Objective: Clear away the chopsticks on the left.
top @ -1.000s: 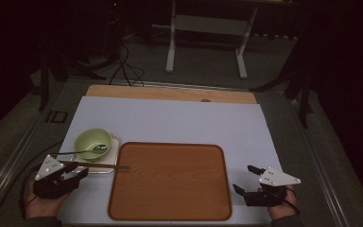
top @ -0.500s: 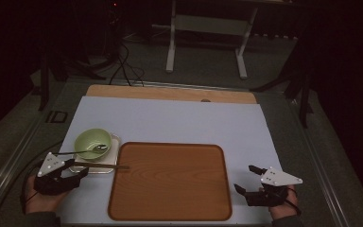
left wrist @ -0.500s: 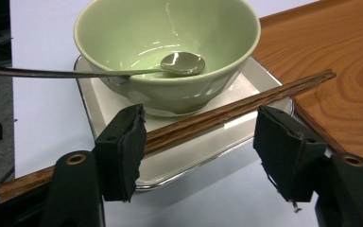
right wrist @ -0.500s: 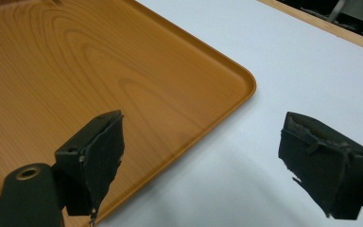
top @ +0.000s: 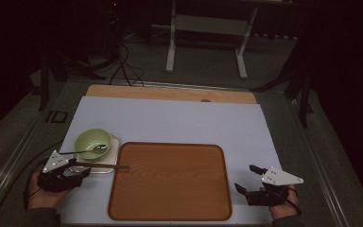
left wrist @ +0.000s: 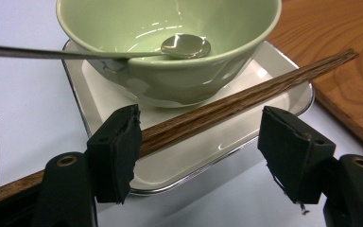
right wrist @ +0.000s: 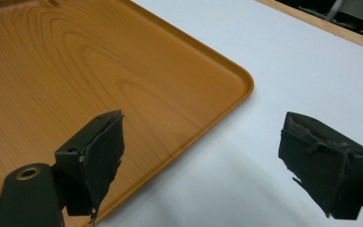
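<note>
A pale green bowl [top: 92,142] [left wrist: 170,80] with a metal spoon [top: 82,151] [left wrist: 184,46] in it stands on a small white tray [top: 115,140] [left wrist: 194,165]. Brown chopsticks [top: 105,166] [left wrist: 227,106] lie across that tray's rim, their tips reaching the wooden tray [top: 170,182] [left wrist: 350,85]. My left gripper [top: 82,168] [left wrist: 198,151] has just been opening. The chopsticks run between its jaws and lean on one pad, while the other pad stands clear of them. At the wooden tray's [right wrist: 99,71] right corner my right gripper [top: 244,177] [right wrist: 201,161] is open over the white sheet, holding nothing.
A white sheet [top: 170,120] covers the tabletop, with a wooden strip [top: 170,93] along its far edge. Cables [top: 118,71] and a white stand [top: 208,28] are on the dark floor beyond the table.
The left gripper's jaws have spread apart and released the chopsticks, which now rest on the small tray's rim. The left hand sank slightly. The right hand stayed still.
</note>
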Motion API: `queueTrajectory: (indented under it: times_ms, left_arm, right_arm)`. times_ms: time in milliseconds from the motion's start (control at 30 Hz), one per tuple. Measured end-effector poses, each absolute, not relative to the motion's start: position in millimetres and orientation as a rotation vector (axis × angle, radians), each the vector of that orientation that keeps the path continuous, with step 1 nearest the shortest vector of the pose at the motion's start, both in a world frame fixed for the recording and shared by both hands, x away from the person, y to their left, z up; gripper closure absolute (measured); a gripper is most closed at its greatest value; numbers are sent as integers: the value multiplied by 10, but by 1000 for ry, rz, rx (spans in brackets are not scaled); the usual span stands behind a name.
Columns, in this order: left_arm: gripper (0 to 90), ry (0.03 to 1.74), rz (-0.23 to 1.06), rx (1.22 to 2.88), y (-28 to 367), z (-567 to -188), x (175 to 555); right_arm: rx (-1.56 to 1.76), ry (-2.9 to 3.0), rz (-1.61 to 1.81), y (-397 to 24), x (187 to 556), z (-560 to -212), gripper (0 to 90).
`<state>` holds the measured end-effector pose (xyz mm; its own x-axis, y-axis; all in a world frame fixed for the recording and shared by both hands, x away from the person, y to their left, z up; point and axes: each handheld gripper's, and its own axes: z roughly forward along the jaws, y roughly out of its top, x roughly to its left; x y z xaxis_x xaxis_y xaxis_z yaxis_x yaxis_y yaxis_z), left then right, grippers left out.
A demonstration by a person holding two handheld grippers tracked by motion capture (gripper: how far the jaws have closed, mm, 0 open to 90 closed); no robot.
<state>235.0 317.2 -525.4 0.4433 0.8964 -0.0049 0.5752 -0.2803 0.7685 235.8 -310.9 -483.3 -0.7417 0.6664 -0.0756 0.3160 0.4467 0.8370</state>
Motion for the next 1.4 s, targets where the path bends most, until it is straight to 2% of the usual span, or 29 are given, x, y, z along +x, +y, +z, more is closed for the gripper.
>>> queueTrajectory:
  times_ms: [600, 733, 800, 833, 900, 967, 1000, 1033, 1133, 1233, 1400]
  left_arm:
    - [347, 1204, 573, 2042, 3120, -5287, 2377]
    - [409, 1187, 567, 2063, 3093, -5289, 2368]
    - [454, 1178, 562, 2078, 3080, -5289, 2361]
    - [511, 1160, 554, 2097, 3062, -5289, 2353]
    - [523, 1152, 556, 2110, 3047, -5287, 2349]
    - [583, 1131, 554, 2132, 3018, -5285, 2344]
    - [583, 1125, 557, 2145, 3002, -5283, 2342]
    - [629, 1114, 560, 2157, 2991, -5280, 2340]
    - [651, 1096, 574, 2195, 2944, -5283, 2335]
    - [724, 1071, 591, 2208, 2900, -5258, 2326]
    - [790, 1063, 610, 2216, 2849, -5235, 2324]
  right_arm:
    - [835, 2304, 1224, -3117, 2358, -4833, 148]
    - [837, 2302, 1227, -3118, 2357, -4831, 148]
    - [839, 2301, 1227, -3120, 2358, -4833, 148]
    - [839, 2301, 1228, -3121, 2357, -4833, 148]
    - [839, 2301, 1227, -3121, 2356, -4832, 148]
    - [839, 2302, 1227, -3122, 2358, -4834, 148]
    - [839, 2302, 1227, -3122, 2358, -4834, 148]
    - [840, 2303, 1226, -3123, 2358, -4834, 148]
    - [842, 2304, 1226, -3125, 2358, -4834, 148]
    - [846, 2305, 1226, -3131, 2359, -4834, 148]
    - [844, 2302, 1230, -3137, 2358, -4831, 148]
